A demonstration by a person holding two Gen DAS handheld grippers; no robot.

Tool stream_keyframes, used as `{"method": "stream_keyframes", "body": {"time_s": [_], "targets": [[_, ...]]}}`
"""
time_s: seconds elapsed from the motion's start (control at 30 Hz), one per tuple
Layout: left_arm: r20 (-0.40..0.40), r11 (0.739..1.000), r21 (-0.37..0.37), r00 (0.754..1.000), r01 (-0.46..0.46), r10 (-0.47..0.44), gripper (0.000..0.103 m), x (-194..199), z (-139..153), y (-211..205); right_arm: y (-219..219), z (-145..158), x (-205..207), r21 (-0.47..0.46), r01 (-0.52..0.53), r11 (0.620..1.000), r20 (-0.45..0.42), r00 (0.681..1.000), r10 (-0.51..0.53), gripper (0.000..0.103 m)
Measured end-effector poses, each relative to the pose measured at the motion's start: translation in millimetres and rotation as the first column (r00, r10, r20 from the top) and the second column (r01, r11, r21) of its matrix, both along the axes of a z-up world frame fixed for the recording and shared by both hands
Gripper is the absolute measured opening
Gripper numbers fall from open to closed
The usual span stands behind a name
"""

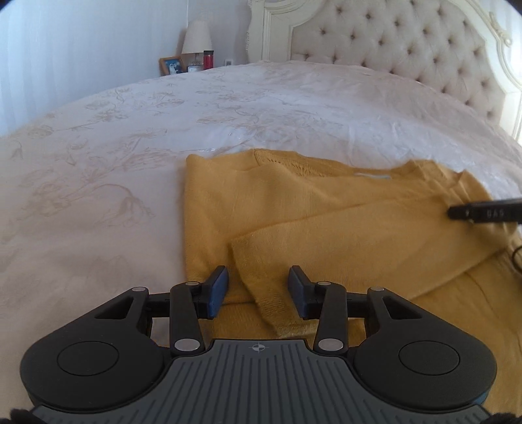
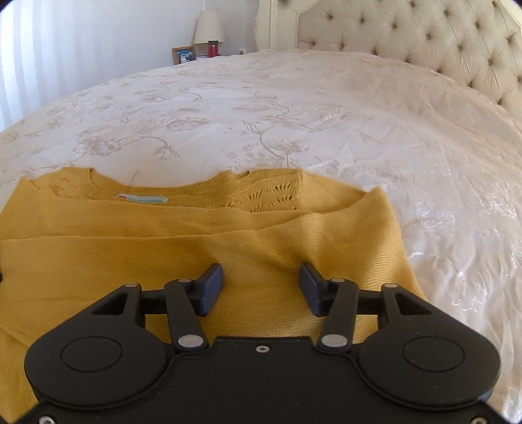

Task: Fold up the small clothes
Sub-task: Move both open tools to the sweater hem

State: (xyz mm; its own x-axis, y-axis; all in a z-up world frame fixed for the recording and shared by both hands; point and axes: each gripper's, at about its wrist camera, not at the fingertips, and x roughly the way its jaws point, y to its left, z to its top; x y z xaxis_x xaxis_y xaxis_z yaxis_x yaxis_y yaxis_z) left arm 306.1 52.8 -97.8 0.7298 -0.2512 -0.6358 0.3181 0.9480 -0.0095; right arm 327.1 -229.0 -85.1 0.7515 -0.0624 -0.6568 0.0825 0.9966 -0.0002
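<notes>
Here, mid-fold: both sleeves lie across the yellow sweater [image 2: 163, 248] on the bed [image 2: 293, 107]. Left gripper [image 1: 257, 287] and right gripper [image 2: 261, 287] stand apart, clamping nothing (2 empty claws). Next, likely: grip the hem, fold toward the collar.

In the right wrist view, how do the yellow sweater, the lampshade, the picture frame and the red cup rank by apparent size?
Largest to smallest:
1. yellow sweater, nearest the camera
2. lampshade
3. picture frame
4. red cup
The last three stand far off, so true sizes stay unsure.

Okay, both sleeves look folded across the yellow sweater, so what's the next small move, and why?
Probably lower the left tongs and close them on the mustard-yellow knit sweater's sleeve cuff. It lies between the open jaws, unpinched, and hangs crooked over the hem. The right tongs hover open above the body, holding nothing.
</notes>
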Motion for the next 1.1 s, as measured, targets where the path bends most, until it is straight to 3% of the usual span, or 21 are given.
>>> {"method": "stream_keyframes", "body": {"time_s": [0.07, 0.13, 0.2, 0.23, 0.5, 0.63, 0.8, 0.87, 1.1], "targets": [[-0.02, 1.0, -0.009, 1.0, -0.005, 0.005, 0.042, -0.7, 6.0, -0.4, -3.6, 10.1, -11.7, 0.02, -0.007, 1.0, 0.017, 1.0, 0.006, 0.062], [-0.05, 0.999, -0.032, 0.999, -0.017, 0.016, 0.051, -9.8, 12.8, 1.6, -8.6, 24.2, -32.5, 0.074, -0.027, 0.997, 0.046, 0.999, 0.023, 0.065], [-0.099, 0.997, -0.066, 0.995, -0.027, 0.02, 0.071, -28.4, 15.5, 4.1, -12.6, 33.7, -56.2, 0.099, -0.053, 0.994, 0.051, 0.998, 0.048, 0.076], [-0.113, 0.998, -0.064, 0.993, -0.027, 0.02, 0.075, -38.8, 16.4, 4.0, -13.9, 35.4, -67.5, 0.101, -0.063, 0.993, 0.042, 0.997, 0.059, 0.077], [-0.23, 1.0, -0.015, 0.973, -0.013, 0.009, 0.079, -119.3, 12.6, 2.6, -22.1, 11.1, -165.7, 0.065, -0.089, 0.994, -0.127, 0.987, 0.097, 0.077], [-0.279, 1.0, 0.001, 0.96, -0.027, 0.026, 0.081, -144.2, 12.1, 5.8, -29.0, 6.9, -208.8, 0.101, -0.063, 0.993, -0.14, 0.987, 0.077, 0.077], [-0.378, 0.994, -0.072, 0.924, -0.081, 0.048, 0.084, -156.7, 17.0, 17.7, -36.0, 2.1, -246.5, 0.156, -0.047, 0.987, -0.142, 0.987, 0.07, 0.079], [-0.416, 0.991, -0.098, 0.908, -0.091, 0.042, 0.084, -159.7, 16.8, 22.1, -40.4, 0.5, -257.9, 0.188, -0.042, 0.981, -0.134, 0.989, 0.068, 0.081], [-0.506, 0.993, -0.087, 0.862, -0.082, 0.027, 0.084, -170.1, 15.7, 22.7, -60.4, 1.7, -281.7, 0.33, -0.018, 0.944, -0.115, 0.992, 0.059, 0.082]]}}
